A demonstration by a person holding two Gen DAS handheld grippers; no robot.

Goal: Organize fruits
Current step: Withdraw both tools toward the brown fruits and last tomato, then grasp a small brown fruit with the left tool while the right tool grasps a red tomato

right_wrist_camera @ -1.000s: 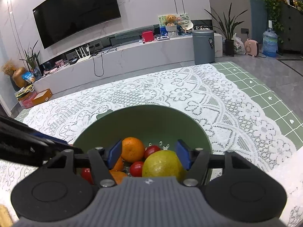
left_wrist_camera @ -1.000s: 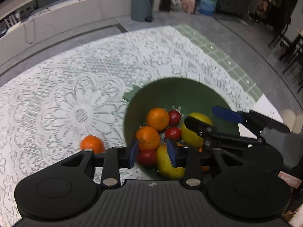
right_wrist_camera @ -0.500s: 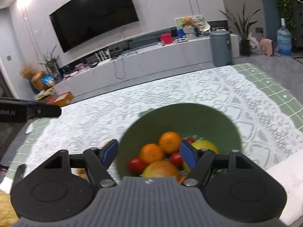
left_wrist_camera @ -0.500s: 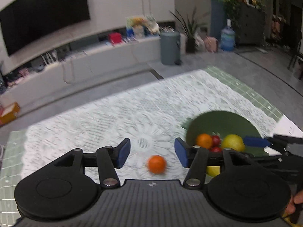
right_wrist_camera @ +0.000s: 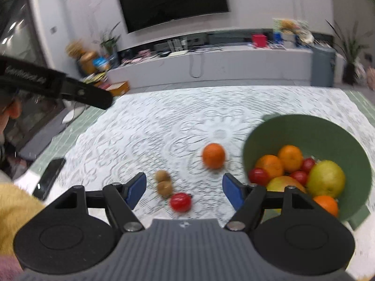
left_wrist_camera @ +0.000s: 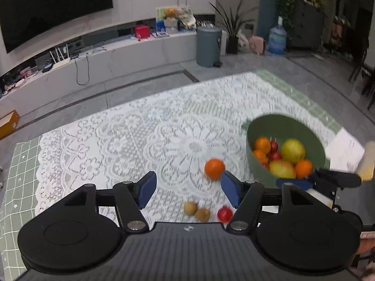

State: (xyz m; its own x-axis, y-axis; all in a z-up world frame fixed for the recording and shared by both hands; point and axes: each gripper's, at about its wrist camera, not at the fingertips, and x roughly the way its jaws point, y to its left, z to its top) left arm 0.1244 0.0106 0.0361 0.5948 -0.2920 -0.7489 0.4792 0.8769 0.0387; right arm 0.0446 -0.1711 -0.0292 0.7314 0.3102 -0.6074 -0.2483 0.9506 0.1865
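Observation:
A green bowl (left_wrist_camera: 288, 126) (right_wrist_camera: 311, 128) on the right holds oranges, small red fruits and yellow-green apples. A loose orange (left_wrist_camera: 214, 168) (right_wrist_camera: 213, 155) lies on the lace tablecloth left of the bowl. Two brown kiwis (left_wrist_camera: 196, 211) (right_wrist_camera: 163, 182) and a red fruit (left_wrist_camera: 224, 213) (right_wrist_camera: 180, 201) lie nearer the front edge. My left gripper (left_wrist_camera: 188, 188) is open and empty above the cloth. My right gripper (right_wrist_camera: 184, 189) is open and empty above the red fruit; it also shows in the left wrist view (left_wrist_camera: 304, 182).
A black phone (right_wrist_camera: 49, 178) lies on the table's left edge. The lace cloth (left_wrist_camera: 140, 135) covers a green checked mat (left_wrist_camera: 18, 175). The person's yellow sleeve (right_wrist_camera: 14, 208) is at the lower left.
Both grippers pulled back from the bowl and swung left. The kiwis and the loose red fruit have come into view. Both stay open.

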